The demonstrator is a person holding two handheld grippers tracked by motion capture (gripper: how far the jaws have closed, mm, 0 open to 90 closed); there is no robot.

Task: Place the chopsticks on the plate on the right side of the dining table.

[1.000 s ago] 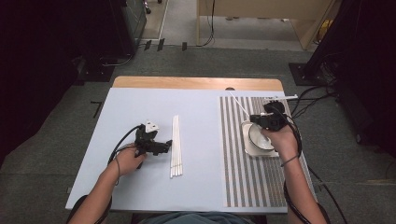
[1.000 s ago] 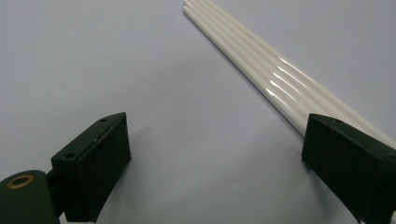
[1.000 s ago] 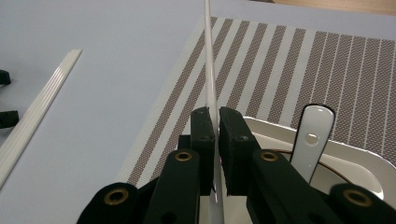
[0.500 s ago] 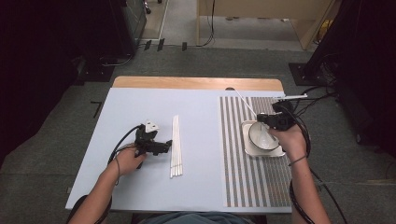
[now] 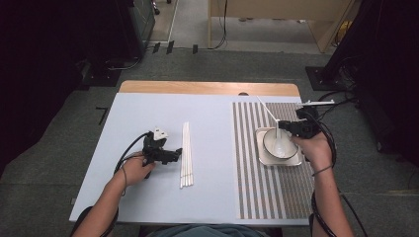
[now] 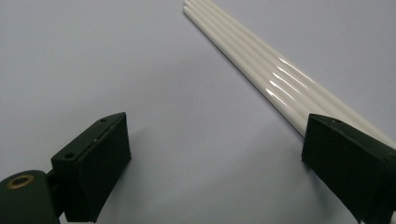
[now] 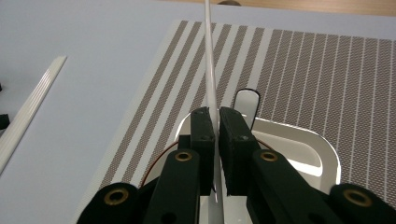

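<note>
A row of thin white sticks (image 5: 186,153) lies on the pale blue table, running front to back. My left gripper (image 5: 174,155) rests just to their left, open. In the left gripper view (image 6: 217,135) its right jaw sits over the sticks (image 6: 261,70), with bare table between the jaws. My right gripper (image 5: 287,126) is shut on a single white stick (image 5: 267,109) that slants up and away to the far left over a white bowl (image 5: 279,143). The right gripper view (image 7: 215,119) shows that stick (image 7: 208,56) pinched between the pads.
The bowl stands on a white tray (image 5: 291,160) laid on a striped mat (image 5: 252,177) covering the table's right part. A white spoon handle (image 7: 246,105) pokes over the tray rim (image 7: 308,140). The bundle of sticks (image 7: 32,109) lies off to the left.
My right gripper has shifted a little to the right over the bowl, taking the single stick with it. The left gripper and the row of sticks have stayed put.
</note>
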